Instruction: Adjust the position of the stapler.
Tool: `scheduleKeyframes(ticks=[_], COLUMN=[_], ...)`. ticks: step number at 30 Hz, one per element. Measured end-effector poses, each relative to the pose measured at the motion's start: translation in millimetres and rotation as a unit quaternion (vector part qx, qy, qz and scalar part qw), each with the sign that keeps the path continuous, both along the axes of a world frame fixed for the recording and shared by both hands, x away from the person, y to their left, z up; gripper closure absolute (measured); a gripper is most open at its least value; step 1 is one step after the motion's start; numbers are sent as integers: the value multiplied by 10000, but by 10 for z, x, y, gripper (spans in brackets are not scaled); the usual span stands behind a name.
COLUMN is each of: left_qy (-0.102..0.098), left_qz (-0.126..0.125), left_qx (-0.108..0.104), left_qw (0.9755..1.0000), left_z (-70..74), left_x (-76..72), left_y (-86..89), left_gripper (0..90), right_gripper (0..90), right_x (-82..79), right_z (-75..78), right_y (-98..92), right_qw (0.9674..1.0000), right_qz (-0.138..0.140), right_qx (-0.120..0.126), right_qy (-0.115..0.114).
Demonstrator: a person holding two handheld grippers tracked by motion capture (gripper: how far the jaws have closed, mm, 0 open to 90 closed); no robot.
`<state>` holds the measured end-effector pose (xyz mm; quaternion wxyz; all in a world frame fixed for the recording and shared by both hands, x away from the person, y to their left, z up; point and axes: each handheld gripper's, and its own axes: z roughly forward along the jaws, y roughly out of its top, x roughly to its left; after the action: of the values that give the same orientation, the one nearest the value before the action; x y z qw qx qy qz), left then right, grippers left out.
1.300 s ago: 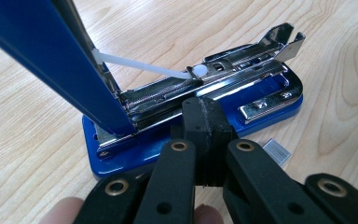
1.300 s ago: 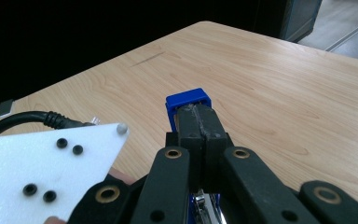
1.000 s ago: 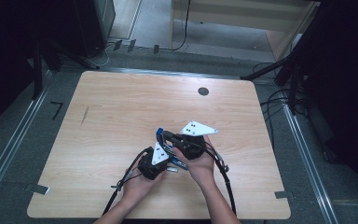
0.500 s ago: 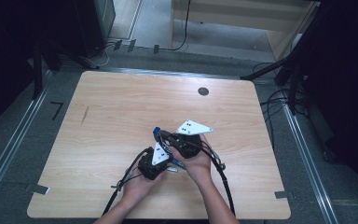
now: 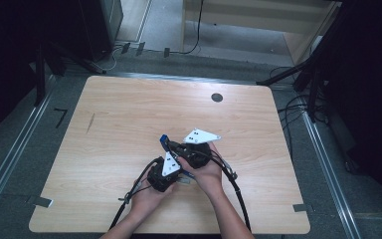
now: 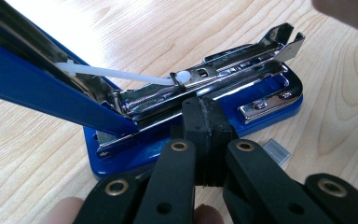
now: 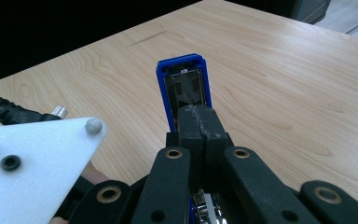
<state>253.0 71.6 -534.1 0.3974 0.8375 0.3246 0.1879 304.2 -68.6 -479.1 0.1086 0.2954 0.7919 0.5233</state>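
Here, each line is keyed to one part of the scene.
Table (image 5: 129, 124): the high view is showing the wooden top with both hands meeting near its front middle.
Stapler (image 6: 200, 112): a blue stapler is lying on the table between the two grippers, hinged open.
Stapler, high view: it is showing as little more than a small blue tip (image 5: 163, 139) above the hands; the rest is hiding behind grippers and fingers.
Stapler, left gripper view: this view is showing the blue base flat on the wood, the chrome staple rail with its white pusher rod, and the blue top arm (image 6: 37, 79) rising up and to the left.
Stapler, right gripper view: the raised top arm (image 7: 184, 88) is showing from its underside, a blue rim around a metal channel, its free end pointing away from the camera.
Long axis: the base is running level along the table; the top arm is tilting steeply upward from the hinge.
Staple strip (image 6: 276, 151): a short silver block is lying on the wood just beside the base.
Left gripper (image 6: 207, 135): its jaws are pressing together, pads touching, just in front of the stapler's base.
Right gripper (image 7: 199, 122): its jaws are likewise closing pad to pad, with the top arm directly behind them; whether anything is pinched cannot be told.
Grey plate (image 7: 32, 163): the three-cornered plate of the left gripper is intruding at lower left of the right gripper view.
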Motion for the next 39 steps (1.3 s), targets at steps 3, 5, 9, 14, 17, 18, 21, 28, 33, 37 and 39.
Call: scheduleKeyframes(ticks=[3,5,9,14,17,18,21,28,33,37,39], left_qy=[10,10,-3,0,-2,-17,-10,2,2,1,-5], left_qz=[-6,-7,-4,-6,-8,-7,-2,-16,-21,-15,-14], left_qx=[0,-1,-6,9,11,24,8,35,43,52,56], left_qw=[10000,10000,10000,10000,10000,10000,10000,10000,10000,10000,10000], left_z=[0,0,-2,0,0,0,-1,2,3,3,4], left_x=[-1,-1,-1,-3,-3,-2,-3,-4,-4,-5,-4], left_y=[-1,0,-1,-1,-1,-1,-3,-1,0,-1,0], left_gripper=[900,900,900,900,900,900,900,900,900,900,900], right_gripper=[900,900,900,900,900,900,900,900,900,900,900], right_x=[24,37,55,70,73,83,101,145,176,196,205], right_z=[-19,-28,-39,-40,-47,-59,-74,-94,-115,-124,-134], right_y=[17,26,49,50,57,67,89,143,178,196,211], right_qw=[10000,10000,9999,9999,9998,9997,9996,9992,9988,9983,9978], right_qz=[43,56,85,121,133,149,153,208,248,272,292], right_qx=[-18,19,-15,-36,-75,-115,-165,-266,-335,-383,-465], right_qy=[27,65,81,83,96,123,150,209,262,339,363])
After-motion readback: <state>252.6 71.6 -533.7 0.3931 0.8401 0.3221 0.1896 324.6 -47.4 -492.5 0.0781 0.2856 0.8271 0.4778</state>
